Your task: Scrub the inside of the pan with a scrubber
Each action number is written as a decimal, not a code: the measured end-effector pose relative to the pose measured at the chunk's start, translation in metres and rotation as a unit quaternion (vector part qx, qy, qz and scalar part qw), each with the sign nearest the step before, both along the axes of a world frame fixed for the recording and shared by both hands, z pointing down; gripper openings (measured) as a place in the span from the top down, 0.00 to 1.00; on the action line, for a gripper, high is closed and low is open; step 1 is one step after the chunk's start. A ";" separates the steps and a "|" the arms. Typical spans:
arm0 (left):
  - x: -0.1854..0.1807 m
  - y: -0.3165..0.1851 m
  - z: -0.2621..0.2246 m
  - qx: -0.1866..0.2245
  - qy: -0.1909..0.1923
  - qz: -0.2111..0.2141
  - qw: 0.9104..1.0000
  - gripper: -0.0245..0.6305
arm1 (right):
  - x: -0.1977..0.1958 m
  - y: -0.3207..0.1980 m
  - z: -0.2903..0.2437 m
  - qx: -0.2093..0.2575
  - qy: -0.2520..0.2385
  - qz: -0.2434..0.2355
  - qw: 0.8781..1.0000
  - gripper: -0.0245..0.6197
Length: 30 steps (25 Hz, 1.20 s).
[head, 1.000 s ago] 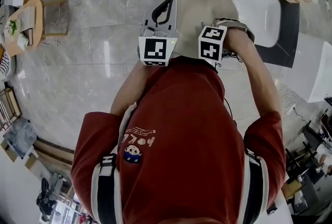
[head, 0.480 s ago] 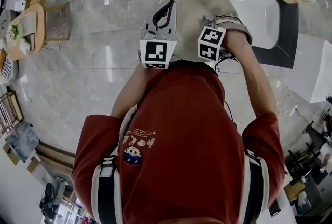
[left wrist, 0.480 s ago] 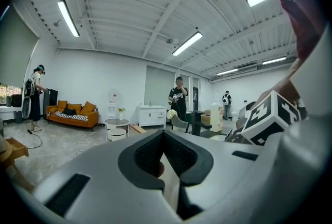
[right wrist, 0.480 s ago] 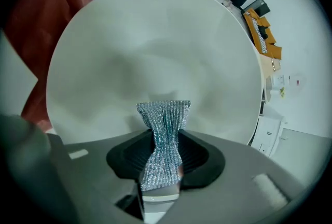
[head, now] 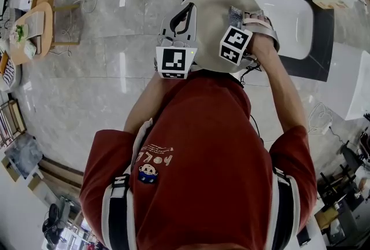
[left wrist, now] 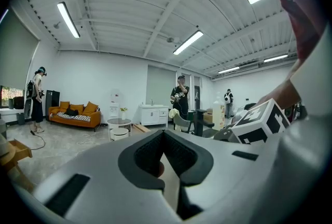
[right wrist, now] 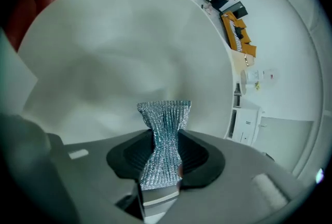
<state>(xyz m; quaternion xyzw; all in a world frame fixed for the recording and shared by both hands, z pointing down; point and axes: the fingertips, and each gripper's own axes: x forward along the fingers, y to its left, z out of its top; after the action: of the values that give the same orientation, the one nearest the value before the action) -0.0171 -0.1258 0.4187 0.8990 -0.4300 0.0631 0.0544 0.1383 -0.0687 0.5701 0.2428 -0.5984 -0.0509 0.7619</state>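
Silvery mesh scrubber [right wrist: 163,119] at the pale, round pan [right wrist: 129,52]
The right claw [right wrist: 165,148] pinches the ribbed scrubber at its waist, facing the pan's smooth matte interior; the left claw [left wrist: 165,158] is clenched on the pan's thin rim.

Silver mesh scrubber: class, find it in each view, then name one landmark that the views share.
Head view: silver mesh scrubber upper centre-right, over the pale round pan.
Left gripper view: not in it.
Right gripper view: bottom centre, pinched in the right tool's jaws.
Shared landmark: the pan, also filling the right gripper view's upper half.
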 end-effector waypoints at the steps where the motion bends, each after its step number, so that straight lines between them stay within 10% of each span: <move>1: -0.001 0.000 0.000 0.000 -0.001 -0.001 1.000 0.96 | 0.000 -0.005 -0.002 0.016 0.002 0.005 1.000 0.72; 21: -0.025 -0.005 0.003 -0.001 -0.014 -0.038 0.999 0.96 | -0.028 -0.083 -0.030 0.215 -0.037 0.004 0.976 0.71; 30: -0.032 -0.005 0.001 -0.003 -0.020 -0.048 0.999 0.96 | -0.059 -0.087 -0.019 0.216 -0.124 0.005 0.969 0.71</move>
<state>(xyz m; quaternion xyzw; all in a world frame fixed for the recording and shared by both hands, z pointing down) -0.0490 -0.1309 0.4200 0.8757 -0.4735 0.0798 0.0512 0.0798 -0.1559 0.5507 0.4091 -0.6616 -0.1442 0.6117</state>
